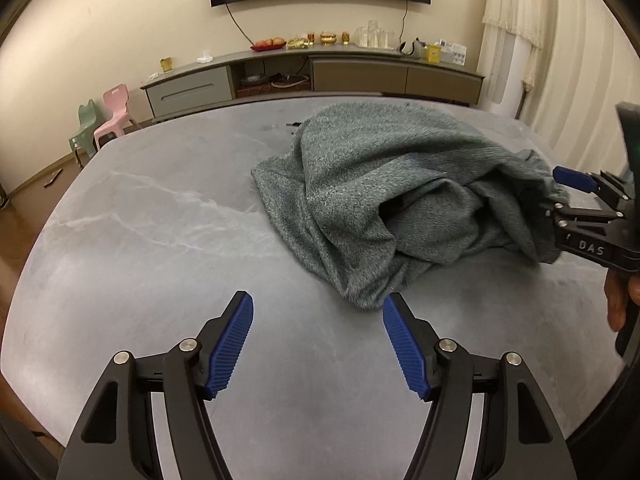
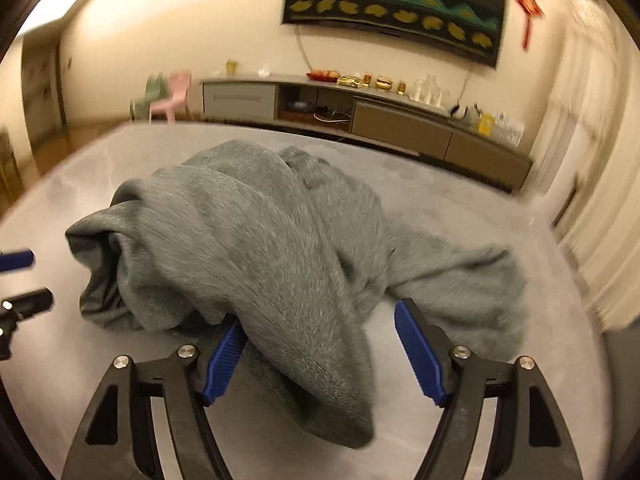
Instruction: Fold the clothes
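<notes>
A crumpled grey-green knit garment [image 1: 380, 200] lies in a heap on the grey marble table [image 1: 160, 220], right of centre. My left gripper [image 1: 318, 308] is open above bare tabletop, its fingertips just short of the garment's near corner. My right gripper [image 1: 554, 206] enters from the right edge, held by a hand [image 1: 616, 300], at the garment's right end. In the right wrist view a thick fold of the garment [image 2: 280, 260] lies between the spread blue pads of my right gripper [image 2: 320, 316], which is open. My left gripper's blue pad [image 2: 16, 260] shows at the far left.
A long low cabinet [image 1: 320, 76] with cups and dishes stands along the far wall under a dark wall hanging. Small pink and green chairs [image 1: 108, 124] sit on the floor at the left. Curtains [image 1: 560, 60] hang at the right. The table's rounded far edge [image 1: 240, 102] lies behind the garment.
</notes>
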### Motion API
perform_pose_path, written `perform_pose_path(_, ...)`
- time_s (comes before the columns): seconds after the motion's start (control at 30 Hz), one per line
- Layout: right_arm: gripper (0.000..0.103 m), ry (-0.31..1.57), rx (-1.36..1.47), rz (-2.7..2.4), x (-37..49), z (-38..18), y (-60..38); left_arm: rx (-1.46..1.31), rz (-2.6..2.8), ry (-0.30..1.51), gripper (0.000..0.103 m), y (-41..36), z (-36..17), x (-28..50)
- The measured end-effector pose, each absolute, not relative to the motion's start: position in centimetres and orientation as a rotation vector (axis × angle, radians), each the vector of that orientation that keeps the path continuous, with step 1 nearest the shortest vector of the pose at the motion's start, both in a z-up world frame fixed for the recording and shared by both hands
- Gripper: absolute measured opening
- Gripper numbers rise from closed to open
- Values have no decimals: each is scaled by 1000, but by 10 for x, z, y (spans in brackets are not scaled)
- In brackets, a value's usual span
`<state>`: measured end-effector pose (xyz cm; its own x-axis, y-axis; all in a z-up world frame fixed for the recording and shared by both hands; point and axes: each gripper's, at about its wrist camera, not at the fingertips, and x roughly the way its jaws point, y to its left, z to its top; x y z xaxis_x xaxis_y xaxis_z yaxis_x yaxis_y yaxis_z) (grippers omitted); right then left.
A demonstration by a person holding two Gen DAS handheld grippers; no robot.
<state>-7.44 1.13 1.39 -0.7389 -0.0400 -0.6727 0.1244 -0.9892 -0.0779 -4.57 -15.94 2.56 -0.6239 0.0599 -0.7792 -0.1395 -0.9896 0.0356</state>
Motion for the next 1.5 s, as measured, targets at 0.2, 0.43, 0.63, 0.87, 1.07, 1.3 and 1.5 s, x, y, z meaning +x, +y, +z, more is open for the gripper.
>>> perform_pose_path(0.2,76,13,1231,-2738,-95,-8,32,-1394,2722,200,69,-143,2,-85)
perform_pose_path(0.43,7,-181,1202,-2639,-116,4,56,-1379,2727,230,28,-118,-20,-136)
perform_pose_path(0.63,7,-343,498,-2687,-33,132,88,-1135,2859,-9,8,-159,60,-141)
perform_pose_path(0.87,7,-633,1110,-2891,-92,48,134,-968,2780,173,9,-122,122,-114)
perform_pose_path(1.07,9,-733,1127,-2861,-85,43,145,-1194,2639,314,32,-92,26,-111)
perform_pose_path(1.3,8,-487,1034,-2824,-71,70,94,-1223,2618,406,16,-83,-2,-120)
perform_pose_path(1.5,8,-780,537,-2281,-39,111,96,-1094,2836,49,5,-142,64,-143)
